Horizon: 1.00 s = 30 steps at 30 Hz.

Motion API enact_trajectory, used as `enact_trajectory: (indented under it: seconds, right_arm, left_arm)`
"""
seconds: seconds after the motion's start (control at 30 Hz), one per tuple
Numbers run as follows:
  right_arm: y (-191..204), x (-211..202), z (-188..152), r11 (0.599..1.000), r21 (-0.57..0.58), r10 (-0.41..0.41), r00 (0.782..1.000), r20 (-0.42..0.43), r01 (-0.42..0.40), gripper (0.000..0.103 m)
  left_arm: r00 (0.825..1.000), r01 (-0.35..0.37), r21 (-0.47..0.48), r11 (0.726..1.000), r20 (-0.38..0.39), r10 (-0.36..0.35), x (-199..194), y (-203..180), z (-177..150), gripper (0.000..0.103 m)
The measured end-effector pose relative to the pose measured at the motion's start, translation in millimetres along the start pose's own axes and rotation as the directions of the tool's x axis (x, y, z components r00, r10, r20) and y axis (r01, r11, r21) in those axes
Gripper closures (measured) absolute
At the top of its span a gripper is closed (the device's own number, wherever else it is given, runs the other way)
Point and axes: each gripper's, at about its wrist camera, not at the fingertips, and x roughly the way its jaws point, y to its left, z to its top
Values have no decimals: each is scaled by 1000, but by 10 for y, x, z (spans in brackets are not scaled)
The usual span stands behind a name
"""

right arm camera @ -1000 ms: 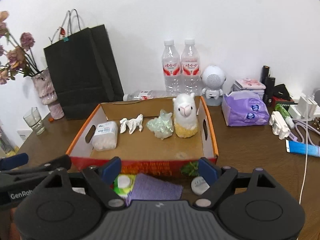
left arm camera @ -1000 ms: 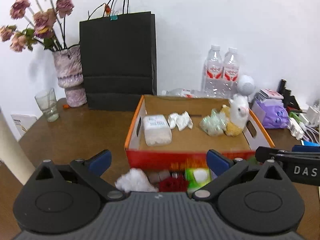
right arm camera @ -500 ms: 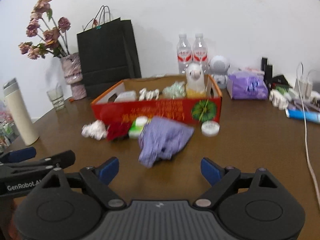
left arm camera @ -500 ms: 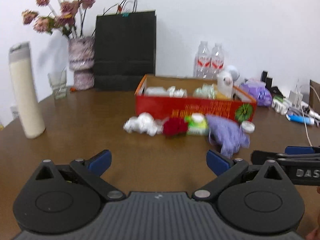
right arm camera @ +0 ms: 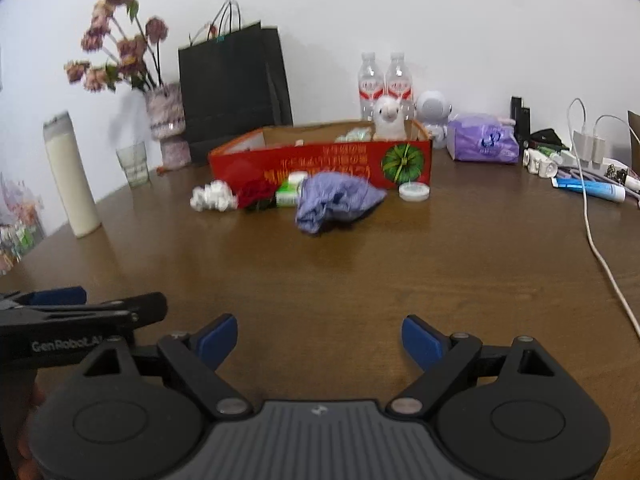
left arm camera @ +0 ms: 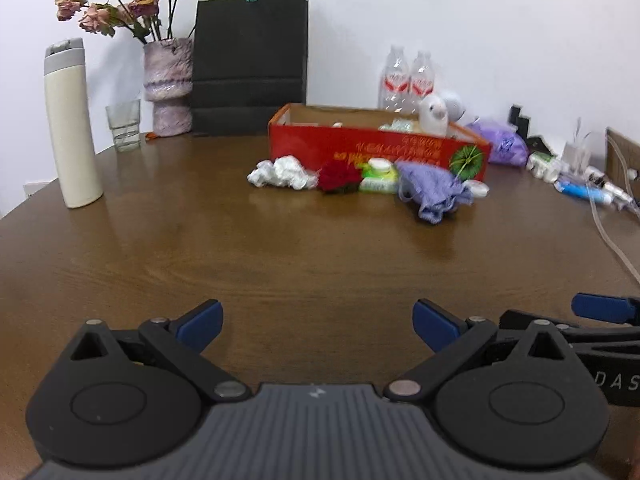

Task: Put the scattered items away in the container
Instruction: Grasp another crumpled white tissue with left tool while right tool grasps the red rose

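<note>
Far across the brown table (left arm camera: 280, 248) from us lies our purple cloth (right arm camera: 336, 202), just in front of the red box (right arm camera: 320, 160). Beside it sit a green pack (right arm camera: 290, 194), a red flower (right arm camera: 256, 194), a white crumpled tissue (right arm camera: 212, 197) and a small white lid (right arm camera: 415, 191). Our left gripper (left arm camera: 318, 322) and right gripper (right arm camera: 320, 336) are both wide apart with nothing between their blue fingers (right arm camera: 218, 338), well away from everything.
</note>
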Motion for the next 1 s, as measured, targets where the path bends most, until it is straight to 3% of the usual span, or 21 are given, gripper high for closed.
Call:
enact_trajectory:
  seconds: [0.2,0.43,0.53,0.67,0.83,0.9,1.0]
  right_arm:
    - [-1,-26,140,998,-2,56,998,35,-56,17]
    - [-79,318,589,993,-18,117,992,54,-116,45]
    - [-104,536,893,988,-12,153,984,86,-153,49]
    - [-43,909,1263,973,-44,229,966,121,-225,49]
    - [256,1461,1423,956,-145,261,965,34,-253,49]
    - [389,1636,1404,952,-174,256,967,-4,-253,51]
    - [563,1816,1416,951,-216,222,975,-25,-222,51]
  left_arm:
    - [1000,4,-41,999,27,-3,83,143,155,0]
    - [997,-47,-24,999,64,48,553,408,665,0]
    - [998,-1,-31,1000,56,3,947,527,973,0]
    - [997,74,-58,996,-8,-75,1570,655,1258,13]
    - [995,69,-109,992,-63,-76,2082,726,1366,30]
    - [993,74,-106,992,-81,-83,2139,713,1363,69]
    - [992,79,-101,992,-85,-88,2096,764,1328,72]
